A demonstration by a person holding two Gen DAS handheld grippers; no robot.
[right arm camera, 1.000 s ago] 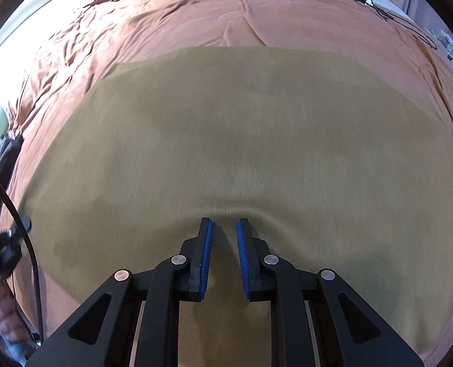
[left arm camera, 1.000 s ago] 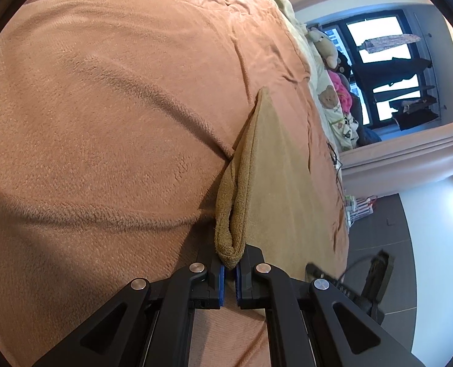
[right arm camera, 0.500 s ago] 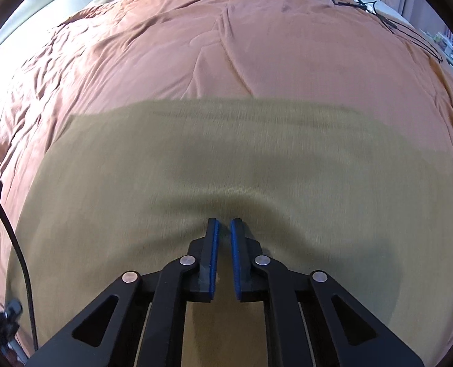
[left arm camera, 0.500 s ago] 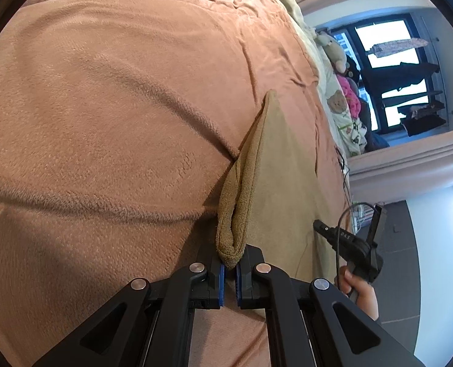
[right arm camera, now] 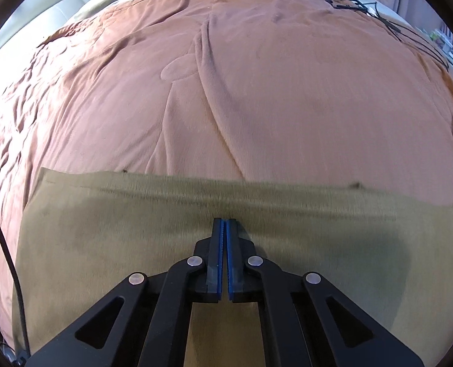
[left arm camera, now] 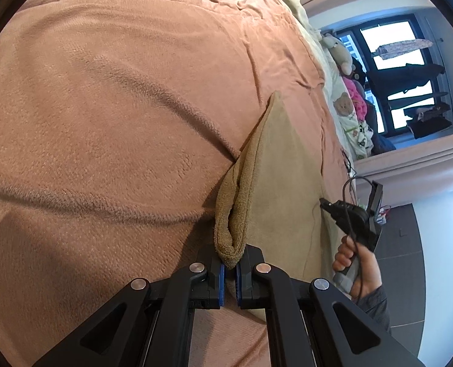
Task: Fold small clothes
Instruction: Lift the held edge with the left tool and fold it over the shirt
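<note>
The right hand-held gripper (right arm camera: 225,223) has drawn back and pinched shut over the tan cloth (right arm camera: 104,229), whose long fold runs ahead of the left hand-held gripper (left arm camera: 230,267) clamping its bunched end.

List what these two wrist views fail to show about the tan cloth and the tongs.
- Right wrist view: whether the right tongs pinch the tan cloth or just press shut above it; motion blur smears the cloth there.
- Right wrist view: the cloth's near edge, covered by the tongs' arms and cut off by the frame.
- Left wrist view: how many layers the left tongs clamp; the bunched cloth hides them.
- Left wrist view: the right tongs' tips, too small.
</note>
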